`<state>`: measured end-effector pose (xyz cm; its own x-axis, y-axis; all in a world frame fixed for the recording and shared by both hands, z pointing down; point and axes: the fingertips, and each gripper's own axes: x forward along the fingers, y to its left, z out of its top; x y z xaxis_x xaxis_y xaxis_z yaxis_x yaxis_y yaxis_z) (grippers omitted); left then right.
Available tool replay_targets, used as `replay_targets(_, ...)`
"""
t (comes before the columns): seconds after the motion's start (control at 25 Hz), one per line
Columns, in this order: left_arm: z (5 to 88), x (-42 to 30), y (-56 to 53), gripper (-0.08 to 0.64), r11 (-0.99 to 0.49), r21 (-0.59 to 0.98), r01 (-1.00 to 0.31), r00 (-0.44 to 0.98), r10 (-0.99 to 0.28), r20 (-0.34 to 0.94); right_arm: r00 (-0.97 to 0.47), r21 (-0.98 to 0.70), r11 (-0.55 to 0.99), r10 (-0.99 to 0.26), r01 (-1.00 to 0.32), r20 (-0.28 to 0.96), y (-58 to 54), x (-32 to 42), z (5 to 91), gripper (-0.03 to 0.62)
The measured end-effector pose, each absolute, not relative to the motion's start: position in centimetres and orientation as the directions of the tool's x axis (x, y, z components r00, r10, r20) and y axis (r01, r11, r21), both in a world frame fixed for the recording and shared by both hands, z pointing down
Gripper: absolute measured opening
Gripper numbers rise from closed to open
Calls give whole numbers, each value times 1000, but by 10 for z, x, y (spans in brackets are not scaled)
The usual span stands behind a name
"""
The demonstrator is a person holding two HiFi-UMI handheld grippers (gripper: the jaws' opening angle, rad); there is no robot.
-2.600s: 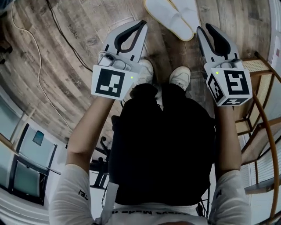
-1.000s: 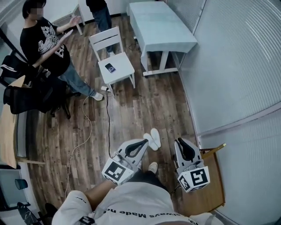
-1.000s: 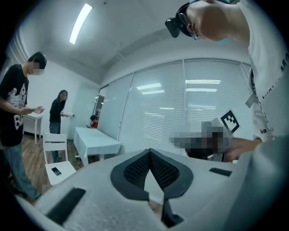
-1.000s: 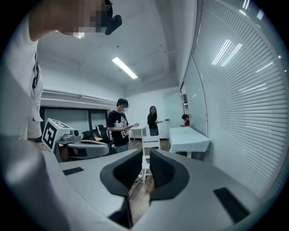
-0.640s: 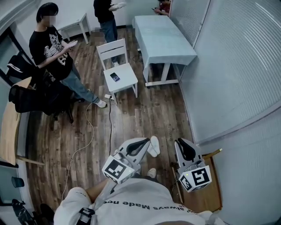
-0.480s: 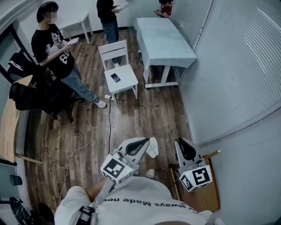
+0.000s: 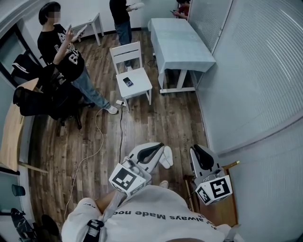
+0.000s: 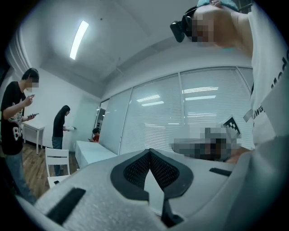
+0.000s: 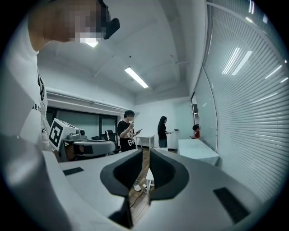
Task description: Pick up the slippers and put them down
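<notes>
Both grippers are held level at waist height above a dark wood-plank floor (image 7: 161,118). The left gripper (image 7: 162,145) has its fingers pressed together at the tips with nothing between them. The right gripper (image 7: 194,148) has its fingers a narrow slit apart, and its own view shows only floor through the gap. The white slippers (image 7: 167,157) lie as a pair on the floor just past the left gripper's tips, partly covered by it. They are close to the person's own pale shoe (image 7: 164,183). A wooden frame (image 7: 233,165) stands under and beside the right gripper, against a wall of closed blinds (image 7: 255,71) that runs down the right side of the room. Farther off, a white chair (image 7: 126,50) holds a dark phone (image 7: 128,82) on its seat. Beside it stands a long bench (image 7: 182,45) draped in pale cloth. A thin cable (image 7: 97,137) runs across the planks from a socket block (image 7: 119,102) near the chair. At the left are a black office chair (image 7: 40,101) and the edge of a wooden desk (image 7: 9,132). A person in a black T-shirt (image 7: 64,52) stands near them, a second person (image 7: 122,14) stands at the far wall, and a third sits past the end of the bench. The left gripper's view shows a lit strip lamp (image 8: 79,39) on the white ceiling.
</notes>
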<state>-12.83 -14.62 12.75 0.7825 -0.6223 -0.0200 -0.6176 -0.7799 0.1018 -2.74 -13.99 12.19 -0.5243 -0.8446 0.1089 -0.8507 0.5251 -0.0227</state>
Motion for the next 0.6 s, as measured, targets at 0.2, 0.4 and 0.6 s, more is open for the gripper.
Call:
replay_targets(0.2,122,-127,-149,11,-779,107,-618,782,-623,-21,-533,-30,532,-840,-846,100,-145,-31,118,51)
replay_targets(0.4,120,-125,-149,11,-787,102,-609,788,-615,-37,-525,-26,525,-846,-851,92,-146,-33,113,51)
replay_targets(0.6,127,-128,-147,11,-785,96,-612,786,-617,-40,-516,-28,516,-851,-856,95,-141,-32,121,51)
